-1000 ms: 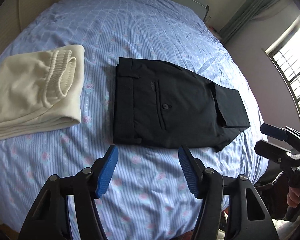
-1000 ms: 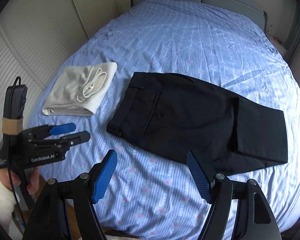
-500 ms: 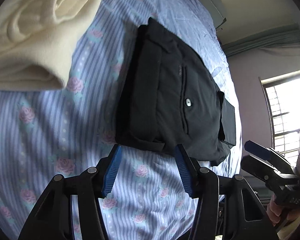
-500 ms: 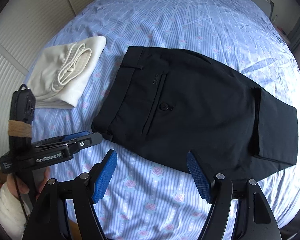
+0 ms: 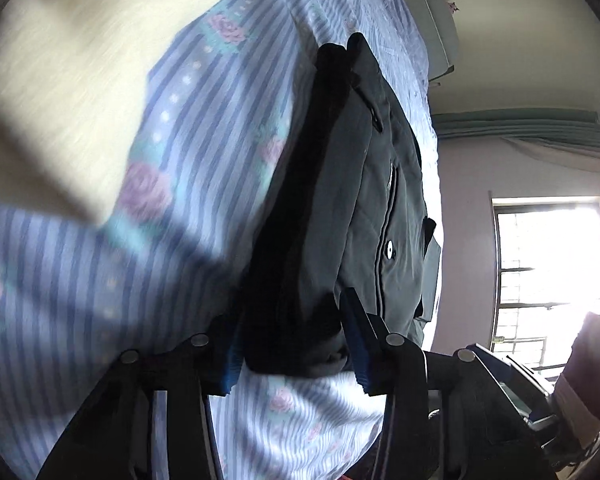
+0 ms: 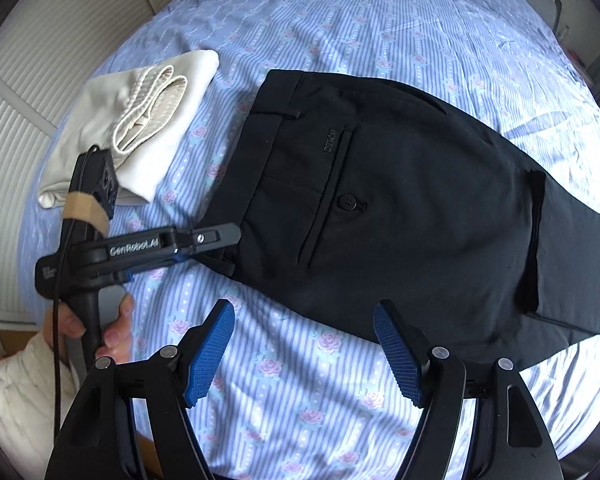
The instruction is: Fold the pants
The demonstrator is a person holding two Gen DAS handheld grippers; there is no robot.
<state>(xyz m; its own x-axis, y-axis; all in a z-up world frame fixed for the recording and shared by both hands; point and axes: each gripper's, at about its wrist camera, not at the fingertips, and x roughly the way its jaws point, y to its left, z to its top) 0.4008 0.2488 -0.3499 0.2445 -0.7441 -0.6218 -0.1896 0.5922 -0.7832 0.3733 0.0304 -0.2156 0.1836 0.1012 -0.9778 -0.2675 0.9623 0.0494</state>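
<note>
Right wrist: black pants (image 6: 420, 208), half-folded

The left wrist view sits low and very near the bed (image 5: 100, 280), looking slantwise along the striped sheet at the waistband corner of the black pants (image 5: 340, 220), which fills the lower middle of the frame between the left hand-held gripper (image 5: 292, 344) fingers, with a window (image 5: 548, 264) at right. The right wrist view looks steeply down from higher up, its right hand-held gripper (image 6: 304, 352) at the bottom edge, taking in the whole pants (image 6: 420, 208) and most of the bed (image 6: 380, 20). Both views share the pants, the sheet and the cream folded garment (image 6: 140, 120), blurred at the upper left of the left view (image 5: 60, 80), and the right view shows the left hand-held gripper (image 6: 216, 246) at its left.
</note>
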